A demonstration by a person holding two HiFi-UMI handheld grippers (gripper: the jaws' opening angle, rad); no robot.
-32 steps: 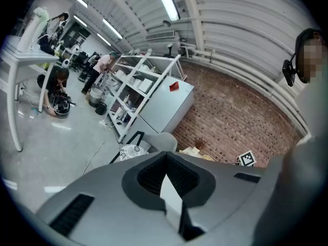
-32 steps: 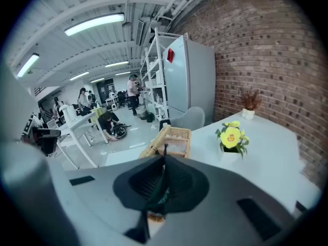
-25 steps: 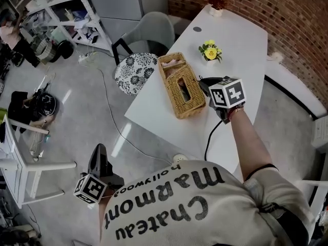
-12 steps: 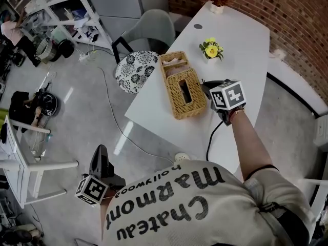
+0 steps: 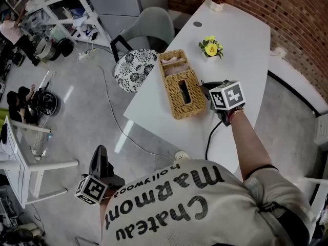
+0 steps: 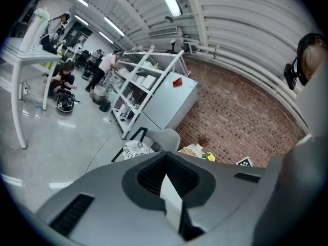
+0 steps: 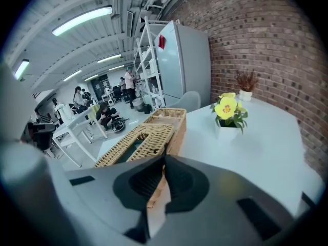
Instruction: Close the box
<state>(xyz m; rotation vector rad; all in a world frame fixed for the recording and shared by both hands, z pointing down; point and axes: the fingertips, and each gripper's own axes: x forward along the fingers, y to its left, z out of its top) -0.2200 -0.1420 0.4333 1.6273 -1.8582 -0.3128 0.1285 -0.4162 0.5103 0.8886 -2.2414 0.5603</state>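
Wicker box (image 5: 180,85) lies on the white surface (image 5: 241,40), its slotted lid (image 5: 184,90) looking down or nearly so. Right tongs (image 5: 204,86) are clenched and empty just beside the box's right side. Left tongs (image 5: 100,155), also clenched on nothing, hang well apart from the box. Best to press straight down on the lid's edge — a sideways shove would likely slide so light a box.

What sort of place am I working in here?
Probably an open workshop or lab space in an industrial-style building. There is a bare brick wall, metal shelving racks loaded with gear, and overhead strip lights. People are busy on the open floor in the background.
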